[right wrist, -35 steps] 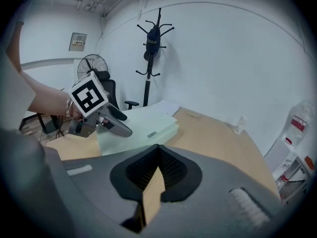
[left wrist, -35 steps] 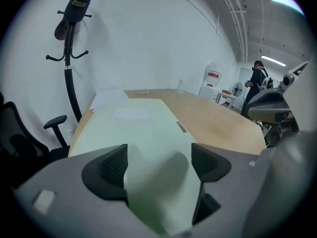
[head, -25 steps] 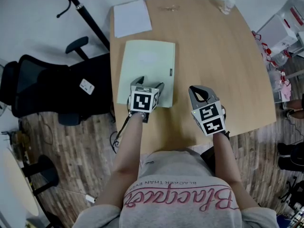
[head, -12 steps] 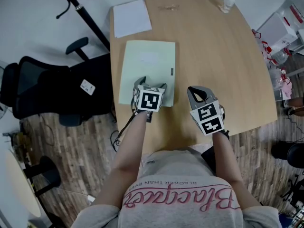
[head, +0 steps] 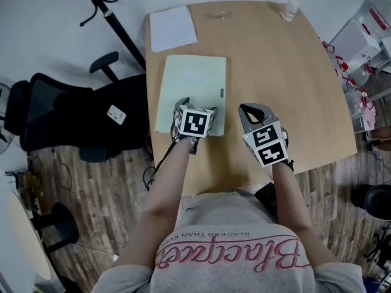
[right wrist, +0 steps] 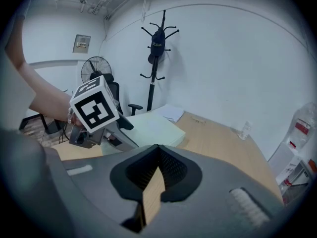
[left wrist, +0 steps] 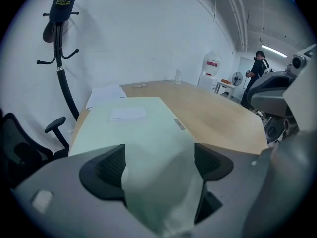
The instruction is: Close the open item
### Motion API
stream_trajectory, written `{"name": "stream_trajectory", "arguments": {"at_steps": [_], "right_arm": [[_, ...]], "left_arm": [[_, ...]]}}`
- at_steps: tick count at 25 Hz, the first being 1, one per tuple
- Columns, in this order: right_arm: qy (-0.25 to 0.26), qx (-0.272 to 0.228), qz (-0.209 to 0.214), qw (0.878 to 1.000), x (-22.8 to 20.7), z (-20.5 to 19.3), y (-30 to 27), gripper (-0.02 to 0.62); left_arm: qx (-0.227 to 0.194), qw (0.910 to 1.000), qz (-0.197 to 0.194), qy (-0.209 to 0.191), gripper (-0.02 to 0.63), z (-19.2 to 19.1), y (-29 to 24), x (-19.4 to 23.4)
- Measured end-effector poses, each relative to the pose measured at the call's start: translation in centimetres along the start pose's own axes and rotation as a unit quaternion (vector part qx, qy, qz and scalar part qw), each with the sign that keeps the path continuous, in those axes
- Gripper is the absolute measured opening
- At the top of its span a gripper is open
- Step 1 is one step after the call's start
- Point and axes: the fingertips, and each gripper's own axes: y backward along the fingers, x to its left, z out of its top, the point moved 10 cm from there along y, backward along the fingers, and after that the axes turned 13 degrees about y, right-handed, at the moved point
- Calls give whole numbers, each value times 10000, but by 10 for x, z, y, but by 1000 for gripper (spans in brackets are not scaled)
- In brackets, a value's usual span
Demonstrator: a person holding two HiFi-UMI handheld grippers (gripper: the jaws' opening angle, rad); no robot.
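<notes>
A pale green folder (head: 192, 84) lies flat and closed on the left side of the wooden table (head: 287, 84). My left gripper (head: 197, 108) is at its near edge, and its jaws are opening. The green cover (left wrist: 133, 128) fills the gap between the pads, which stand wide apart. My right gripper (head: 253, 110) hovers over bare table just right of the folder. It is shut, and only a thin strip of wood shows between its pads (right wrist: 171, 170). The folder (right wrist: 151, 125) also appears in the right gripper view, behind the left gripper's marker cube (right wrist: 94, 108).
A white sheet (head: 173, 28) lies at the table's far left corner, and a small clear bottle (head: 289, 9) stands at the far edge. A black office chair (head: 67, 121) and a coat stand (head: 113, 23) are on the left. Cluttered boxes (head: 366, 41) stand beyond the right edge.
My left gripper has shifted a little to the right along the folder's near edge, and its jaws stand wider. The right gripper has hardly moved.
</notes>
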Motion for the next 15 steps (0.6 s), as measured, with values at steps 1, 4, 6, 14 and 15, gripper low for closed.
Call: {"name": "stream_trajectory", "arguments": {"at_steps": [1,4,6,14,15], "right_arm": [[-12,-39,-53,10000,-2,3,1,3],[-94,-155,-196,9996,-8,9,6,3],[-148,-224,-275,9993,-9,14,9,3],[-131,-593,-543,9967,-10,37,20,3],[-126,-649,-570,9962,-10,41,22,3]], "left_arm": [[-12,10000,6,-16,461,1,3,0],[-144,9998,31,-110,461,3,16,2],[-301,9995,-2,-82,455,6,27,5],[-1085,9941,-57,-17,414,23,76,16],[-1171,9931,-40,-11,407,25,82,18]]}}
